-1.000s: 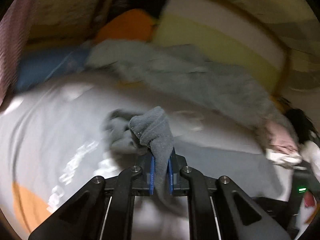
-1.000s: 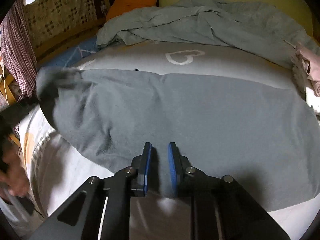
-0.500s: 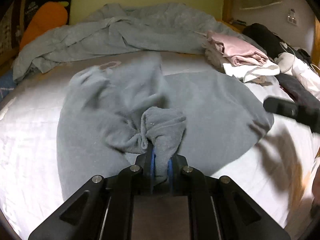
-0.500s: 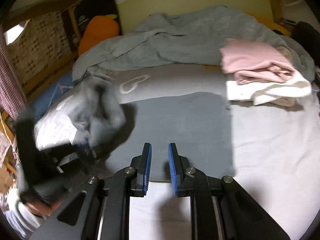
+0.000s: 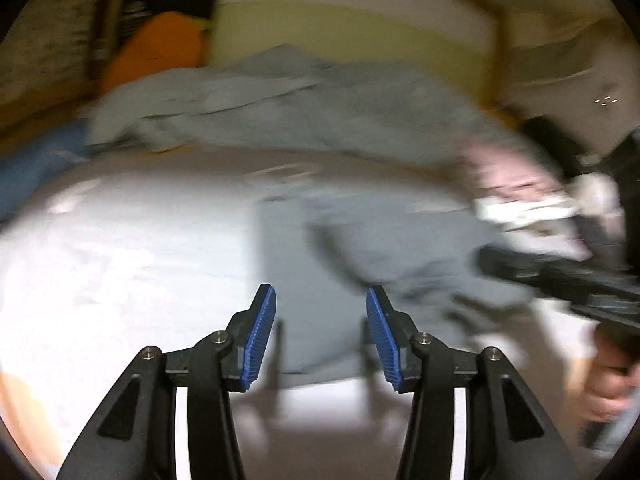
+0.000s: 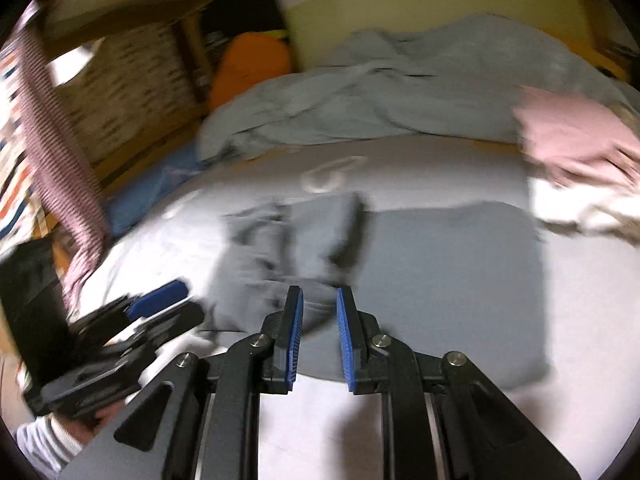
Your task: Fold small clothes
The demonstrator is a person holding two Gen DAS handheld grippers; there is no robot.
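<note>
Nearest the left wrist camera, the left gripper (image 5: 320, 328) is spreading its jaws, and nothing sits between the blue pads; the grey cloth (image 5: 360, 264) lies on the bed beyond them. In the right wrist view the right gripper (image 6: 319, 332) shows a narrow gap between its pads, with nothing pinched, and hangs over the near edge of the same cloth (image 6: 440, 280).

The step in hand looks like the release of a fold. One side of the grey cloth lies doubled over in a rumpled flap (image 6: 304, 232) on the flat part, so the left gripper appears to have let go of it. The fold seems only part done. The next move probably calls for flattening that flap, or taking a fresh edge to fold the cloth again; the motion blur makes the exact edges hard to read.

The cloth rests on the pale bedsheet (image 6: 580, 280). Farther right stands a pile of folded clothes (image 6: 568, 148), pink over white. Behind it sprawls a blue-grey blanket (image 6: 400, 92), with an orange cushion (image 6: 252, 68) at the back. No basket or box shows, so nothing can be said of contents.
</note>
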